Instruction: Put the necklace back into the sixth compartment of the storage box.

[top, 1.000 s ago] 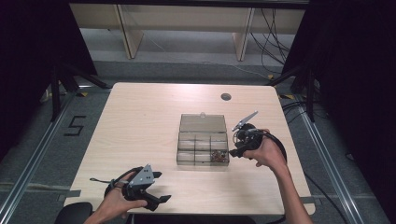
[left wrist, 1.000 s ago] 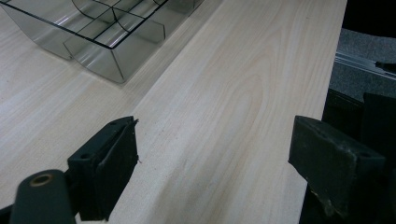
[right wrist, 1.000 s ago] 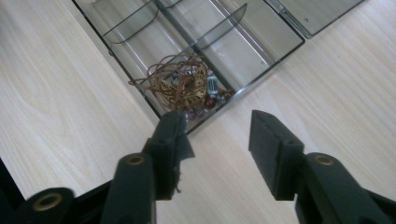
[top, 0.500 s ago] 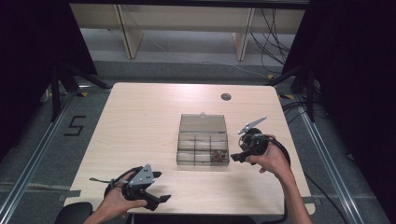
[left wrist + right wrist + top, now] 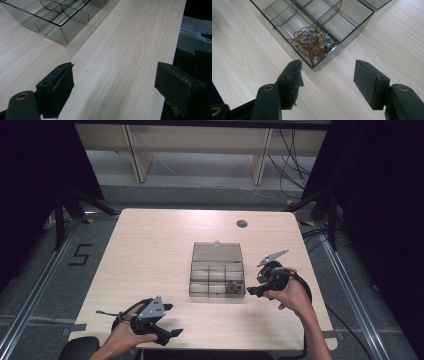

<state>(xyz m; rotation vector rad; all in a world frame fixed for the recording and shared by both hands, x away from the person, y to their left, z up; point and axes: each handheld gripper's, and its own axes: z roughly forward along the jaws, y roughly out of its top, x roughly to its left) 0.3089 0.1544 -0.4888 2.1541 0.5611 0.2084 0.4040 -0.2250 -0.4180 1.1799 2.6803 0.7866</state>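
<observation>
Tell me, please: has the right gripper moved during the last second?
Yes. In the high view the right gripper has drawn back to the right, away from the clear box, toward the table's right edge.

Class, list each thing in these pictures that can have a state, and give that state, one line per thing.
Clear compartment box: lid open, lying flat behind.
Jewellery tangle: inside a corner compartment.
Left claw: open, empty.
Right claw: open, empty.

One readable mark: a black "5" on the grey floor, left of the counter, near its far-left corner. Nothing legible on the counter or things on it.
</observation>
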